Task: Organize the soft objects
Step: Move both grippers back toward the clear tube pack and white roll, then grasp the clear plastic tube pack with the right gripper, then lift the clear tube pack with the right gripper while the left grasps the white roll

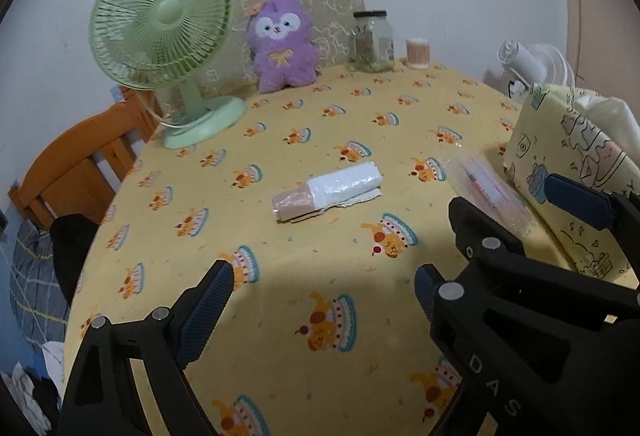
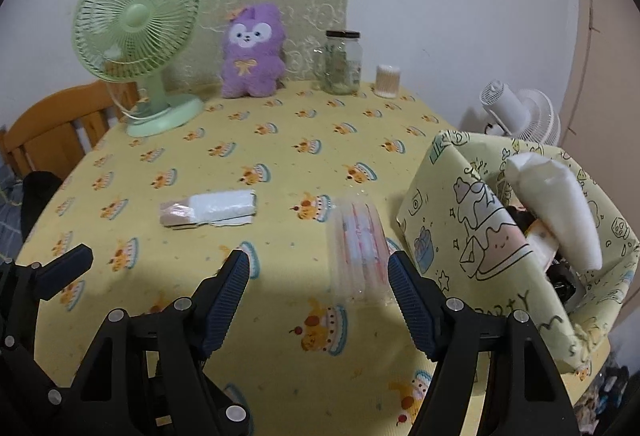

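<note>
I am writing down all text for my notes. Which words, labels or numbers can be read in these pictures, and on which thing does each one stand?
"DAS": raised letters on the black left gripper frame.
"PARTY": hand-drawn print on the yellow fabric bag; the letters are partly creased.
Glass jar: its label is too blurred to read.

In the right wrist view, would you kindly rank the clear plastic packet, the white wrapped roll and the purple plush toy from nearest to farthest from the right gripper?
From the right gripper:
1. Clear plastic packet, just ahead by the right finger.
2. White wrapped roll, mid-table, left.
3. Purple plush toy, at the far edge.
</note>
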`<state>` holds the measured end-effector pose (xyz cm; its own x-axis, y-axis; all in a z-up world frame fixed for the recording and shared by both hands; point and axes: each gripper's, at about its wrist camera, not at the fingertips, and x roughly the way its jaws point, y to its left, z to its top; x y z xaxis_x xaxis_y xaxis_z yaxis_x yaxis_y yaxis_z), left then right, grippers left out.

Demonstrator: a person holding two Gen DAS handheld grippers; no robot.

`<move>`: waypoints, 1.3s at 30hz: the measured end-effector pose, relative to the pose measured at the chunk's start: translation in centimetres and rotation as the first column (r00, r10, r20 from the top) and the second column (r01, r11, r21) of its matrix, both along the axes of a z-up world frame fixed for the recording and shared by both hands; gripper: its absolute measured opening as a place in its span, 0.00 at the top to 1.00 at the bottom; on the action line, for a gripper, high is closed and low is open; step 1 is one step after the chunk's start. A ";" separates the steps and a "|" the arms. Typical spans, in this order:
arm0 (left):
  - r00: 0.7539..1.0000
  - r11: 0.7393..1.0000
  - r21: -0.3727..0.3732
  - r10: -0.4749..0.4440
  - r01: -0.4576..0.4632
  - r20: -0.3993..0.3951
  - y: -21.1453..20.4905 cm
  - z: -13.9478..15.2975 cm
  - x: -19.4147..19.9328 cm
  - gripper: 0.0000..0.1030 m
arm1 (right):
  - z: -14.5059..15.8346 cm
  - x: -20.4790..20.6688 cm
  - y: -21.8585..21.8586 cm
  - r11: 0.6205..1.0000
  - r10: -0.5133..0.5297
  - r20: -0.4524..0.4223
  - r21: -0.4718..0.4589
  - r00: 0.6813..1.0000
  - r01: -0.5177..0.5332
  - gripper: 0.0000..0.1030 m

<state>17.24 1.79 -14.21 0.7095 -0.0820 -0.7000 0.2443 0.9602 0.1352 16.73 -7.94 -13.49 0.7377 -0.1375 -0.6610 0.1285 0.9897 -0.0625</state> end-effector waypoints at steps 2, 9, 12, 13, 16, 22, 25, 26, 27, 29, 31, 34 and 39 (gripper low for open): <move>1.000 1.000 -0.002 -0.014 0.014 -0.019 -0.1 -0.3 0.5 0.10 | -0.3 0.6 -0.2 1.000 -0.023 -0.003 -0.005 1.000 0.023 0.27; 0.996 0.999 0.020 -0.030 0.032 -0.079 -0.6 -1.6 2.3 0.11 | -1.9 2.6 -1.0 0.997 -0.072 -0.062 -0.013 0.995 0.072 0.27; 0.995 0.999 0.026 -0.034 0.036 -0.091 -0.7 -1.8 2.7 0.11 | -2.6 3.4 -1.3 0.997 -0.070 -0.110 0.007 0.992 0.071 0.32; 0.995 0.999 0.026 -0.033 0.035 -0.095 -0.8 -1.9 2.9 0.11 | -2.9 3.7 -1.5 0.997 -0.073 -0.126 0.010 0.989 0.075 0.33; 0.993 0.999 0.016 -0.033 0.035 -0.111 -0.8 -2.2 3.3 0.11 | -3.4 4.2 -1.8 0.997 -0.074 -0.154 0.014 0.985 0.077 0.39; 0.993 0.999 0.016 -0.029 0.031 -0.118 -0.8 -2.3 3.6 0.11 | -3.5 4.6 -1.9 0.998 -0.059 -0.159 -0.011 0.985 0.058 0.60; 0.992 0.999 0.018 -0.029 0.032 -0.123 -0.7 -2.3 4.0 0.11 | -3.5 4.8 -1.8 0.999 -0.040 -0.156 -0.008 0.987 0.040 0.74; 0.992 0.999 0.023 -0.030 0.033 -0.121 -0.8 -2.2 4.1 0.11 | -3.4 4.9 -1.8 0.999 -0.036 -0.150 -0.004 0.988 0.035 0.80; 0.993 0.999 0.032 -0.032 0.036 -0.113 -0.8 -2.1 4.1 0.11 | -3.3 4.9 -1.8 1.000 -0.029 -0.144 0.001 0.989 0.029 0.80; 0.995 0.998 0.033 -0.043 0.046 -0.095 -0.8 -1.9 4.0 0.11 | -3.1 5.0 -1.7 1.000 0.001 -0.133 0.017 0.991 0.001 0.82; 0.994 0.999 0.030 -0.041 0.044 -0.101 -0.7 -1.9 4.3 0.11 | -2.9 5.0 -1.5 0.999 0.033 -0.127 0.025 0.991 -0.030 0.84; 0.994 0.998 0.032 -0.043 0.046 -0.100 -0.7 -1.7 4.7 0.11 | -2.3 4.9 -1.4 0.997 0.061 -0.103 0.047 0.993 -0.056 0.85; 0.994 0.992 0.085 -0.088 0.093 -0.065 -1.2 -1.0 5.6 0.11 | -1.6 5.1 -1.3 0.992 0.103 -0.079 0.085 0.992 -0.096 0.86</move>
<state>22.80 0.59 -15.23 0.6579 -0.0804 -0.7488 0.3399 0.9189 0.2000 21.83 -9.29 -15.10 0.6874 -0.0098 -0.7262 0.0272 0.9996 0.0122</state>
